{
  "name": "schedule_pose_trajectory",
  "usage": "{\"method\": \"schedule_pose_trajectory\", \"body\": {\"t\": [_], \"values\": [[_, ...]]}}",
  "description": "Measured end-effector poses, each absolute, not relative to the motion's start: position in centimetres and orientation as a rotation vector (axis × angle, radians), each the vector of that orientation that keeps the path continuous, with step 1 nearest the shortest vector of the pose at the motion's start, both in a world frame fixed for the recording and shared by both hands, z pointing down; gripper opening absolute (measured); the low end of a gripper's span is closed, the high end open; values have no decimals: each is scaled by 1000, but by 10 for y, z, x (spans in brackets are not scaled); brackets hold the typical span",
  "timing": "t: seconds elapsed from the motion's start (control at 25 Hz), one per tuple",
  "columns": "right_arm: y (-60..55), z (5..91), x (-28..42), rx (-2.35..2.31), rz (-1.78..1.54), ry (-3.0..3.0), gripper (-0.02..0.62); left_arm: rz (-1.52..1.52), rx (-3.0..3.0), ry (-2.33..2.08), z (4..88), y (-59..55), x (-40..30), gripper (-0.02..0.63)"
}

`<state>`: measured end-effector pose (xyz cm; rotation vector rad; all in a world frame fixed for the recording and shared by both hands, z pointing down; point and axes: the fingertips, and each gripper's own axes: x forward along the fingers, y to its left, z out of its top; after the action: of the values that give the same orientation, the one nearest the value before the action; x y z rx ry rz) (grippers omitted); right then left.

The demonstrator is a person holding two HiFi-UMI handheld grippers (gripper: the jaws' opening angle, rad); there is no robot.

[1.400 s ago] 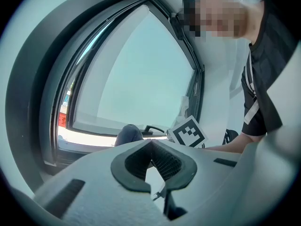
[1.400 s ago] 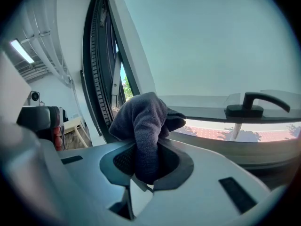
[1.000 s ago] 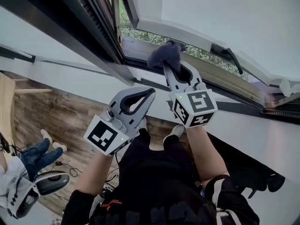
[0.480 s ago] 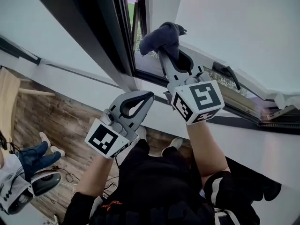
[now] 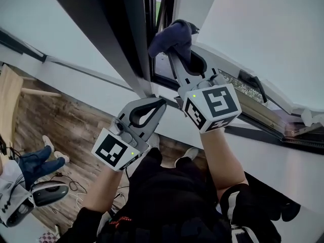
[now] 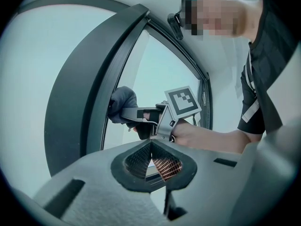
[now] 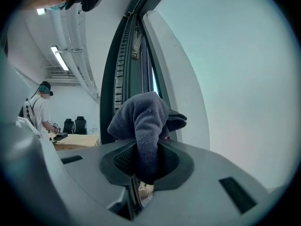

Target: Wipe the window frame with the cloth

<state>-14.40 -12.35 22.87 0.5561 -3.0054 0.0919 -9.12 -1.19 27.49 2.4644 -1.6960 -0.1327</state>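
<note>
A dark blue-grey cloth [image 5: 172,37] is bunched in my right gripper [image 5: 176,48], which is shut on it. The cloth is pressed against the inner edge of the dark window frame [image 5: 126,39], beside the narrow opening of the sash. In the right gripper view the cloth [image 7: 141,119] hangs between the jaws of the right gripper [image 7: 143,160], with the frame [image 7: 120,69] right behind it. My left gripper [image 5: 162,102] hangs lower, shut and holding nothing, below the frame. The left gripper view shows its tips [image 6: 151,147] met, and beyond them the cloth [image 6: 121,105] on the frame [image 6: 70,107].
The white opened sash [image 5: 263,24] with a dark handle [image 5: 253,81] lies to the right. Below is a wooden floor [image 5: 61,125], with another person's legs [image 5: 35,162] and a grey device [image 5: 48,194] at lower left. A person [image 7: 40,109] stands by a table indoors.
The right gripper has carried the cloth up and left from the lower sill to the upright frame edge. The left gripper has hardly moved.
</note>
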Motion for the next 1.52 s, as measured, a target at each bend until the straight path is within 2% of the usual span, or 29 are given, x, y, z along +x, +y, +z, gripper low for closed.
{"method": "schedule_pose_trajectory", "body": {"t": [1.52], "values": [[-115, 374, -154, 534, 270, -2784, 55, -127, 2309, -1642, 360, 1, -113, 18]]}}
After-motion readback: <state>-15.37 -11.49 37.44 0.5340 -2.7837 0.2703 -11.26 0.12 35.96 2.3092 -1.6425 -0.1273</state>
